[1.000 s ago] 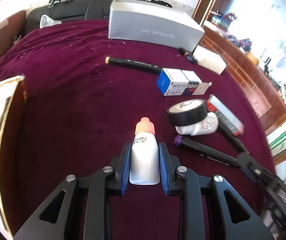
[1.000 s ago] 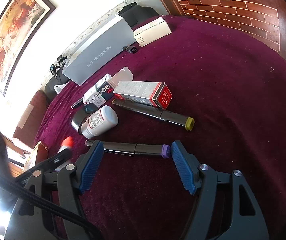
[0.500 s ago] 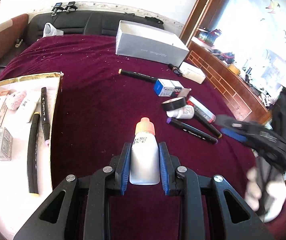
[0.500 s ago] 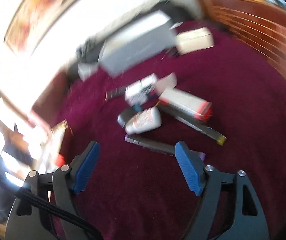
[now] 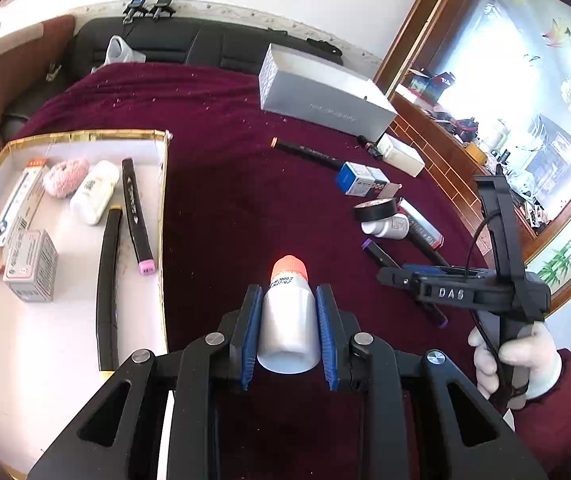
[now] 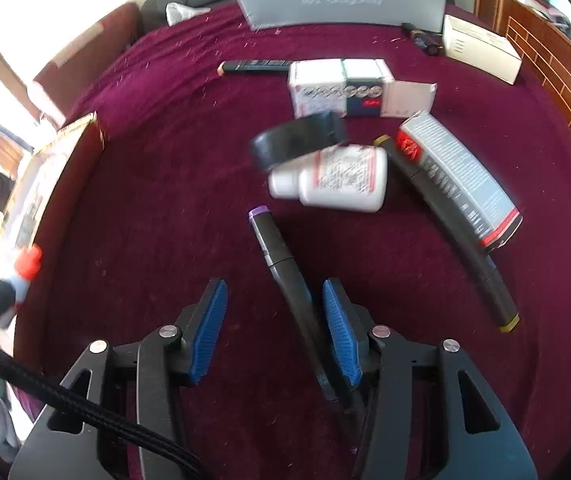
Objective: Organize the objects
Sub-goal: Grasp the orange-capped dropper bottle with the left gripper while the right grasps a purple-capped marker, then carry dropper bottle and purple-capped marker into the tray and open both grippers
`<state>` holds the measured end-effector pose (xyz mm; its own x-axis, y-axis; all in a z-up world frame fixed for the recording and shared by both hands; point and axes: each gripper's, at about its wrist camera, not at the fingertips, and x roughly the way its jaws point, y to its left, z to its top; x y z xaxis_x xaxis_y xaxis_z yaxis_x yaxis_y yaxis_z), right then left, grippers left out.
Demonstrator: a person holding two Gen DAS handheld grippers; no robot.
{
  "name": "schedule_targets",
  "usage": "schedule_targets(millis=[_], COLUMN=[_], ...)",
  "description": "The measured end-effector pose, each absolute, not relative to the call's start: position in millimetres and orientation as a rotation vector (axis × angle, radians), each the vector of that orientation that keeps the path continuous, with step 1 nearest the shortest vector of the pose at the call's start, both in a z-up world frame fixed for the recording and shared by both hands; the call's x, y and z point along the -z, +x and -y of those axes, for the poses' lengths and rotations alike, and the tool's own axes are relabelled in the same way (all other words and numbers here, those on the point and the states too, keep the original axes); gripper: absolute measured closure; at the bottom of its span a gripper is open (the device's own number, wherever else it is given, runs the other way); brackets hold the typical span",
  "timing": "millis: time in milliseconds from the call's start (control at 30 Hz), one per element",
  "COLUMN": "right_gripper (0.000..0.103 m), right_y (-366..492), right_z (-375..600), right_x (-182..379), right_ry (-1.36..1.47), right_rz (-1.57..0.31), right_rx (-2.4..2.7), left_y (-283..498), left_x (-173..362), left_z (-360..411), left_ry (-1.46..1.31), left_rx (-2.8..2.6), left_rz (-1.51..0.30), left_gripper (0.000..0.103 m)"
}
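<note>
A maroon velvet cloth (image 5: 245, 200) covers the bench. Toward its far edge lies a long grey box (image 5: 325, 96), with a small cream box (image 6: 481, 46) just beside its right end. Along the bench's left edge sits a gold-rimmed tray (image 5: 163, 200) holding two black markers, a white bottle, a pink fluffy thing and two small cartons.

Toward the right edge lies a loose cluster: a blue-and-white carton (image 6: 341, 88) with its flap open, and nearer, a red-and-grey carton (image 6: 457, 184) lying partly on a yellow-capped marker (image 6: 465, 256). A white pill bottle (image 6: 337, 180) lies on its side there, with a roll of black tape (image 6: 297, 140) leaning on it. An orange-tipped marker (image 6: 253, 66) lies apart, toward the far edge.

The left tool (image 5: 289, 328) is clenched on a small white dropper bottle (image 5: 289, 320) with an orange cap, held above the cloth just right of the tray's right rim.

The right tool (image 6: 275, 328) is released, its blue pads spread. A purple-capped marker (image 6: 281, 264) lies on the cloth between them, close against the right pad; whether they touch I cannot tell.
</note>
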<state>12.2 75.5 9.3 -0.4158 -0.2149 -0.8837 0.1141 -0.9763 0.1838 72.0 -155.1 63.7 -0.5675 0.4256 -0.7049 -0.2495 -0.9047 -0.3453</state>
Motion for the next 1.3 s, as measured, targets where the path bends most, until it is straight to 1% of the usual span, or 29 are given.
schedule_targets(millis=[100,133,200,233,267,400,500,600,733,867,1033,1167,1300], right_gripper=[0.058,0.063,0.074,0.084,0.091,0.091,0.091,0.091,0.091,0.09,0.09,0.09,0.09], right_y=[15.8,17.1,19.9,21.3,23.0,28.6,37.3,45.5,57.6,62.6,59.5,48.9,37.7], right_z=[-62.8,-59.8,-53.5,-51.4,-52.2,-59.7,-62.6,-57.0,-35.8,-0.7,51.4,95.7,137.2], right_x=[-6.7,-6.2,-5.6,-7.3,-7.4,-12.1,-24.9,-44.5,-79.9,-107.4,-122.9,-116.7,-94.8], right_ry=[1.574,1.573,1.556,1.547,1.549,1.527,1.462,1.36,1.203,1.089,1.052,1.094,1.177], right_rz=[-0.008,-0.043,-0.103,-0.098,-0.097,0.028,0.198,0.345,0.446,0.43,0.334,0.289,0.271], right_rx=[2.551,2.573,2.615,2.625,2.639,2.649,2.619,2.55,2.457,2.398,2.327,2.223,2.12], left_y=[74.9,76.1,78.8,80.2,81.9,88.2,92.2,96.6,101.6,105.2,96.5,79.3,62.7], left_x=[-61.3,-61.9,-64.0,-65.4,-67.3,-74.9,-81.2,-90.4,-100.9,-104.1,-95.5,-76.3,-52.7], left_z=[155.7,155.8,156.7,157.8,160.2,172.2,186.8,209.4,247.3,292.5,334.2,353.0,359.5], left_ry=[-1.184,-1.18,-1.168,-1.16,-1.151,-1.12,-1.093,-1.053,-1.003,-0.991,-1.036,-1.131,-1.237], left_rx=[-2.46,-2.46,-2.464,-2.47,-2.478,-2.507,-2.536,-2.595,-2.709,-2.838,-2.947,-2.974,-2.944], left_rz=[0.292,0.29,0.286,0.283,0.283,0.298,0.321,0.344,0.366,0.368,0.353,0.29,0.262], left_gripper=[0.08,0.08,0.08,0.08,0.08,0.08,0.08,0.08,0.08,0.08,0.08,0.08,0.08])
